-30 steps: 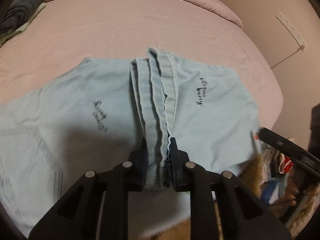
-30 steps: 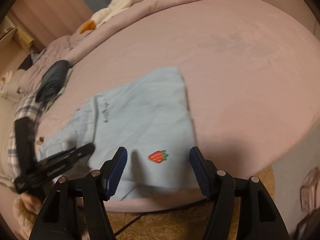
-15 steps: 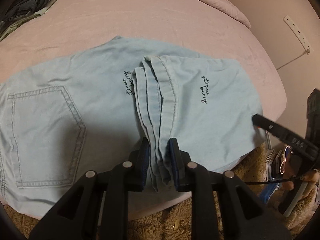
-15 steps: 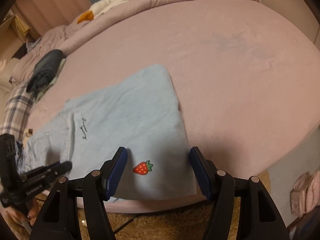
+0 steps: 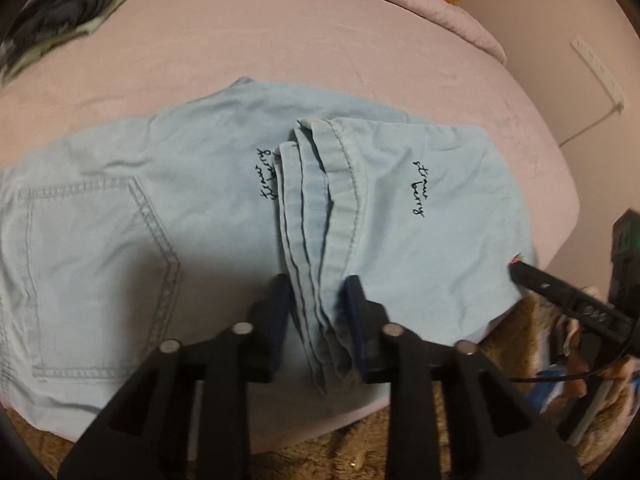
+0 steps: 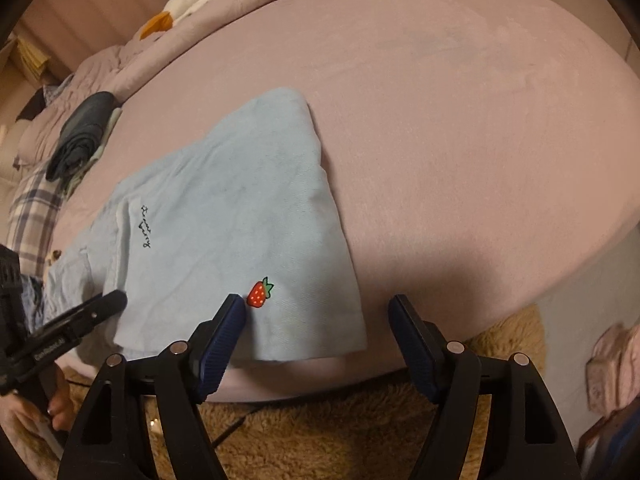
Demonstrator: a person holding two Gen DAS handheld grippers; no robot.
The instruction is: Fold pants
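The light blue denim pants (image 5: 208,208) lie folded on the pink round bed (image 5: 320,52), near its front edge. A dark bundle of folded clothes (image 6: 82,136) sits behind them to the left, possibly on other garments. The brown shaggy rug (image 6: 340,432) lies below the bed's front edge.
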